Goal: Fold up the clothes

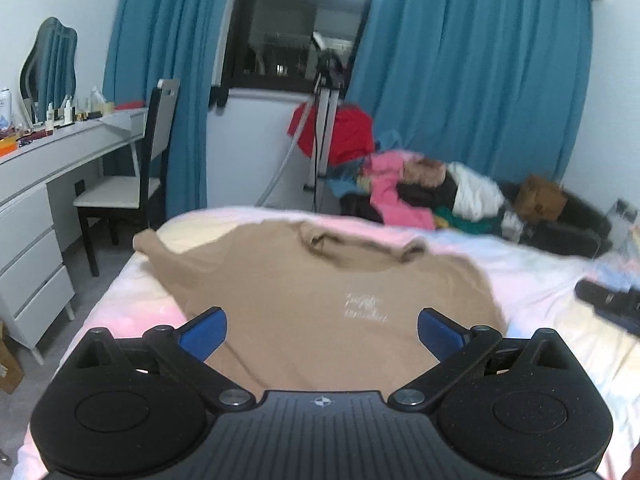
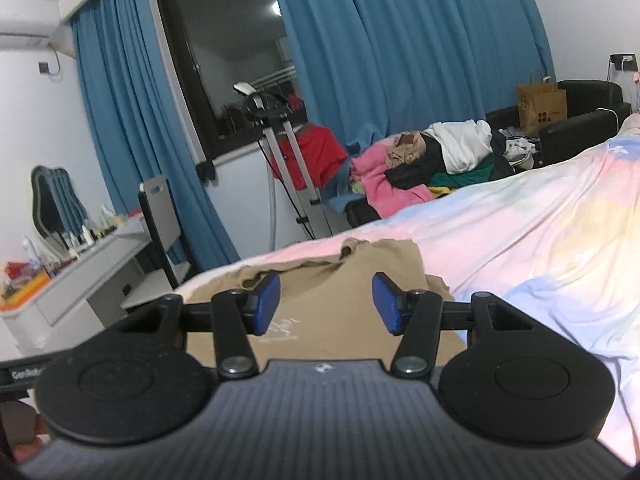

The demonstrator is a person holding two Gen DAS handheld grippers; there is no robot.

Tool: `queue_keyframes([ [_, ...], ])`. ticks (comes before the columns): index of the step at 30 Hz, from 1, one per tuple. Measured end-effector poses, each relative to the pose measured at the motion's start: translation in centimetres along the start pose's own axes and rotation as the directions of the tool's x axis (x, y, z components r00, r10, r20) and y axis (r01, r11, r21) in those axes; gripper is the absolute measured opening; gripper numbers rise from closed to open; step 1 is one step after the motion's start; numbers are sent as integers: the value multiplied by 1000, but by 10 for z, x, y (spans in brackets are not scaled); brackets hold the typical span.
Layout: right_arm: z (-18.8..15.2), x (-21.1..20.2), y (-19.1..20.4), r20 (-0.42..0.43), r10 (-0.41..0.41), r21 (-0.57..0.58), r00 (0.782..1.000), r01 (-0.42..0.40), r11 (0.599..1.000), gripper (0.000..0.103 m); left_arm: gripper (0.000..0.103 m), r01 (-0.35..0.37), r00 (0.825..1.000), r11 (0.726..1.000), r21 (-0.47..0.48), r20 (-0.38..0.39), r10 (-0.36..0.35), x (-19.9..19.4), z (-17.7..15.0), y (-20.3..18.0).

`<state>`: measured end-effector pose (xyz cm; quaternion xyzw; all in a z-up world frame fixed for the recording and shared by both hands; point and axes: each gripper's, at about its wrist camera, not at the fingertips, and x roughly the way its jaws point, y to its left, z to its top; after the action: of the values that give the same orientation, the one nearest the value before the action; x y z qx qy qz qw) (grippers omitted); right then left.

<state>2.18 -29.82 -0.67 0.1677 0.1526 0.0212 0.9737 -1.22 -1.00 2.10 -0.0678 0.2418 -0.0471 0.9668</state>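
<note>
Right now my left gripper (image 1: 322,334) hangs over the tan T-shirt (image 1: 320,300) with its blue pads spread as wide as they go and nothing between them. The shirt lies face up on the bed (image 1: 540,280), which wears a pastel tie-dye sheet; the collar points toward the window, one sleeve reaches the bed's left edge, and the other sleeve is folded in over the chest. A small white print sits on the front.

My right gripper (image 2: 326,304) hovers above the same shirt with its pads partly apart and clear of the cloth, holding nothing.

Beyond the bed's far edge a heap of unfolded clothes (image 2: 420,168) lies piled, pink, white, black and green, with a brown paper bag (image 2: 542,106) just behind it.
</note>
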Motion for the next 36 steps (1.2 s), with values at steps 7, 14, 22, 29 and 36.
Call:
queue_keyframes([
  [7, -3, 6, -9, -19, 1, -30, 1000, -1, 1000, 54, 103, -17, 1000, 1000, -22, 17, 18, -5, -28, 7],
  [14, 10, 90, -87, -124, -45, 161, 991, 65, 985, 47, 103, -6, 998, 996, -87, -66, 1, 19, -63, 20],
  [22, -17, 188, -184, -211, -37, 520, 977, 144, 842, 35, 103, 23, 993, 992, -126, -115, -38, 67, -73, 26],
  [29, -55, 232, -199, -263, 69, 593, 962, 105, 798, 36, 103, 36, 981, 984, -177, -179, -68, 102, -82, 26],
  [36, -54, 247, -180, -276, 81, 491, 958, 68, 868, 10, 103, 26, 978, 985, -171, -200, -60, 110, -86, 22],
])
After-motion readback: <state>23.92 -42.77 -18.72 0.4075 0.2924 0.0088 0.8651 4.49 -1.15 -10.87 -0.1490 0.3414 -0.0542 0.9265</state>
